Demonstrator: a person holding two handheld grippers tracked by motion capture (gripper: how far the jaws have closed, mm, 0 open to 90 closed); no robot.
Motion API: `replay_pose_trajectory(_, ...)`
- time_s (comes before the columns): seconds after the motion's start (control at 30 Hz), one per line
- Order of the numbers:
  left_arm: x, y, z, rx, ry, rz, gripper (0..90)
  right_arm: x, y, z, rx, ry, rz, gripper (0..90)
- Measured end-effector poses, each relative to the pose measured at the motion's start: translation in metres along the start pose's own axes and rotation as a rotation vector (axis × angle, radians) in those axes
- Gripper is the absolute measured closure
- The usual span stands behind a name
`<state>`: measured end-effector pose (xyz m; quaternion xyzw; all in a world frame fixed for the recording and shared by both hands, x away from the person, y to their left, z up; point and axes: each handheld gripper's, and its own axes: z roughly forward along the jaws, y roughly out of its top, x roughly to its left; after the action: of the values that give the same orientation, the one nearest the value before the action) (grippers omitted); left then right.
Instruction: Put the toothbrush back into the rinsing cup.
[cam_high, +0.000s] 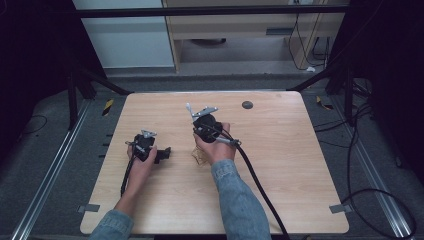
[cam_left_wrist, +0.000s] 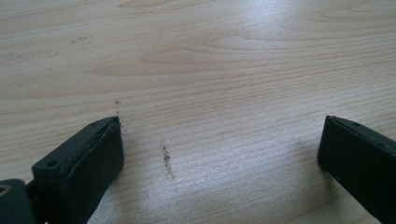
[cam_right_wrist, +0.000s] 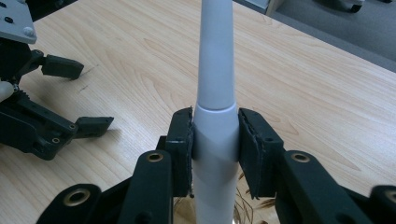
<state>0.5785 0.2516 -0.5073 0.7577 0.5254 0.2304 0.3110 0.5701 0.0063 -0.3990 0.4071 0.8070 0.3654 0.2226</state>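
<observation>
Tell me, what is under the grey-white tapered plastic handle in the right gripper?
Below the grey-white tapered plastic handle a clear, gold-patterned object rests on the wooden table. The right gripper covers most of it.

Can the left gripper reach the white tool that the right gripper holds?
Probably yes: the left gripper is open and empty, and bare table lies between it and the white tool in the right gripper.

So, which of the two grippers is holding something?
The right gripper: its jaws clamp a white handle. The left gripper is open over bare table.
</observation>
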Motion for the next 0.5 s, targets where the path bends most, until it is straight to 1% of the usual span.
replay_pose_trajectory(0.5, -0.0001, 0.0, 0.0, -0.001, 0.0, -0.001, 0.0, 0.0002, -0.0001, -0.0009, 0.001, 0.001, -0.001, 65.4)
